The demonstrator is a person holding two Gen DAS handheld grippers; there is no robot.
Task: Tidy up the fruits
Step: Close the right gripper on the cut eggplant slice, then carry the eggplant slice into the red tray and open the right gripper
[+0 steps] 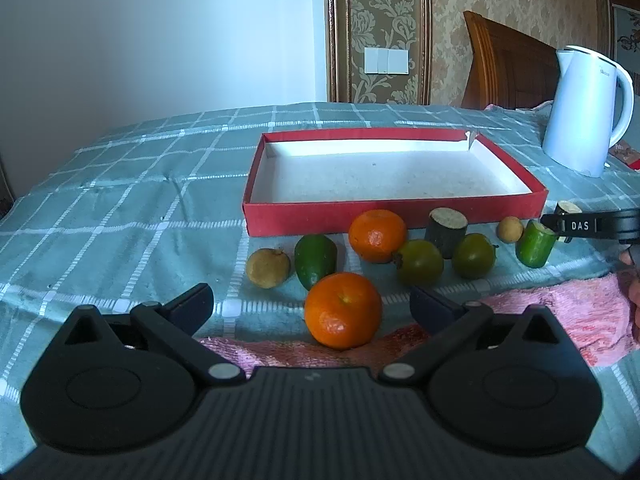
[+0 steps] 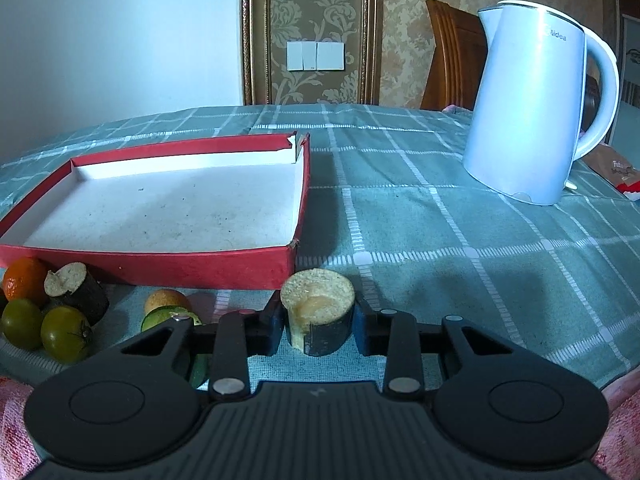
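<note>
Checked tablecloth with a red tray point(image 2: 168, 266), still bare, and fruit lined up on its near side: first pick-up in hand.

Right tongs point(image 2: 318, 326) are pressed onto a cane stub point(image 2: 318, 312), which stands upright between the pads just off the tray's near right corner; whether it is lifted off the cloth cannot be told. Left tongs point(image 1: 312, 306) are spread wide, with an orange point(image 1: 342, 310) sitting between the fingers, untouched. Beyond it lie a second orange point(image 1: 377, 235), a green fruit point(image 1: 315, 260) and two green tomatoes point(image 1: 420, 262). A kettle point(image 2: 536, 108) stands far right. Next move, by judgement: raise the stub over the rim, carry it forward and left, and release it inside the tray.
</note>
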